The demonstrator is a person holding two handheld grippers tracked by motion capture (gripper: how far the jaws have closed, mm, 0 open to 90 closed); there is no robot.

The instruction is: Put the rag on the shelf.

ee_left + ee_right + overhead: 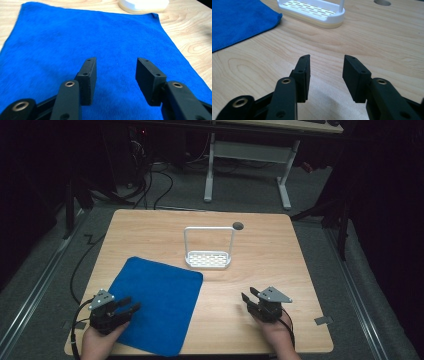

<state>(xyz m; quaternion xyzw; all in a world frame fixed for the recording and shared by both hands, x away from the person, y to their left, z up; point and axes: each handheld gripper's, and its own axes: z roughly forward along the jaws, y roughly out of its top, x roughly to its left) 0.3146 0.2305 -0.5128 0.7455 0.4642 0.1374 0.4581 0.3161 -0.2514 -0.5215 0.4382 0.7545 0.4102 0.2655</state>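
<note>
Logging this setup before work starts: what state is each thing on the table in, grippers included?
Blue cloth: spread flat, unfolded, near the table's left front.
White rack: upright, empty, clear of the cloth.
Left gripper: jaws open, over the cloth.
Right gripper: jaws open, over bare wood, holding nothing.

Left gripper view: cloth (95, 42) runs off the left and bottom edges; near part hidden behind the jaws. Rack (143, 5) cut by the top edge, base only, blurred. Right gripper view: rack (312, 12) handle cut off at top, cloth (239, 22) cut at left, hole (382, 2) clipped at top. High view: both forearms cut at the bottom edge; room beyond the table (280, 255) too dark to read.
</note>
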